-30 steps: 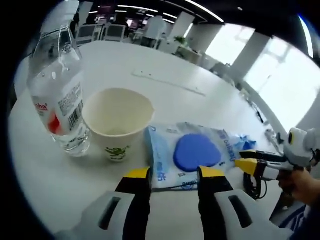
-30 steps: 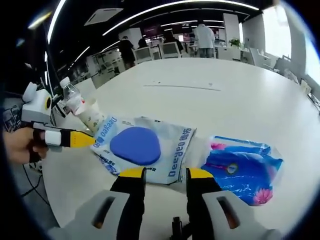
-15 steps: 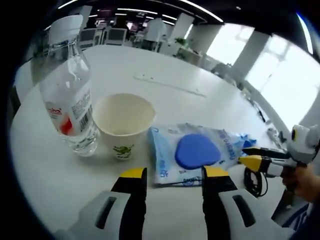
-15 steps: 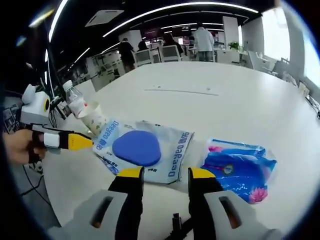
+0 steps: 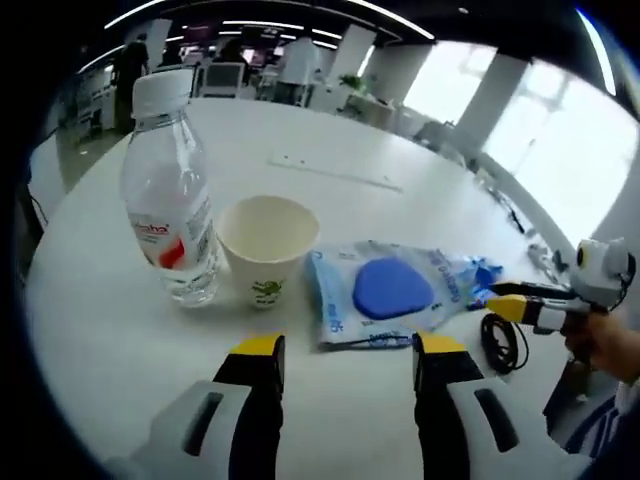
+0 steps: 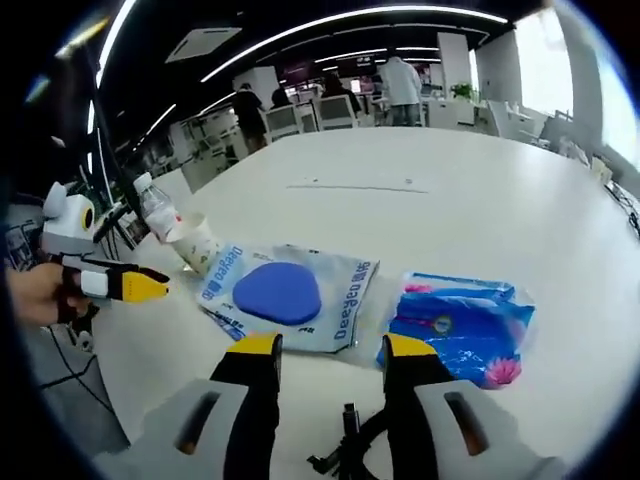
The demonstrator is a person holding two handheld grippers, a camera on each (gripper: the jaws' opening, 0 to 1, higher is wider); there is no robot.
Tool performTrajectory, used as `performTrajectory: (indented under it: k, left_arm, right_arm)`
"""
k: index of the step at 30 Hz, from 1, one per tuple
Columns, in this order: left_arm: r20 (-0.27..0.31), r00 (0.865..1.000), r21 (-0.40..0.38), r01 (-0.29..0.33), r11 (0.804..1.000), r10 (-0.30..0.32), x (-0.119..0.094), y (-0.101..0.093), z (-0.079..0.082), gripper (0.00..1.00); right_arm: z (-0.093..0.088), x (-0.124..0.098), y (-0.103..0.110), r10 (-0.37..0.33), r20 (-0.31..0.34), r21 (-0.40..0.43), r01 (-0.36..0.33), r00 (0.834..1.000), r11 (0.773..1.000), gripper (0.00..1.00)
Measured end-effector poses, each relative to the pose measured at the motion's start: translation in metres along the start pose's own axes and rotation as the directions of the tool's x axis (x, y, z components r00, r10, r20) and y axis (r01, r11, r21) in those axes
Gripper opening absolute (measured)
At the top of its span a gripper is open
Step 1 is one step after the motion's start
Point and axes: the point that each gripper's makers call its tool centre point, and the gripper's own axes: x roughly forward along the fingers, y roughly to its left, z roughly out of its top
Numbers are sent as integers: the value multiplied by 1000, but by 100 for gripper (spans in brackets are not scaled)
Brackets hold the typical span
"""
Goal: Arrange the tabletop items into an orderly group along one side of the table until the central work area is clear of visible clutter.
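On the white table stand a clear water bottle with a white cap and, touching it on the right, an empty paper cup. Beside the cup lies a flat white-and-blue packet with a blue oval on it. A blue tissue pack lies just beyond that packet. My left gripper hovers open in front of the cup and packet, holding nothing. My right gripper is open and empty, short of the packet and tissue pack. In the right gripper view the bottle and cup stand far left.
A black cable coils at the table edge near the right gripper. The left gripper shows at the left, held by a hand. A long stretch of bare table lies behind the items. Chairs and people stand far back.
Both grippers have drawn back from the items, so bottle, cup and packets look smaller and farther. Nothing on the table has moved.
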Motion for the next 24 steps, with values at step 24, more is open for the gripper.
performTrajectory:
  k: [24]
  left_arm:
    - [54,998,-27,-30,999,32,-74,47,1,70]
  right_arm:
    - [-12,-61,-15,-22,35,37,20,999,999,63]
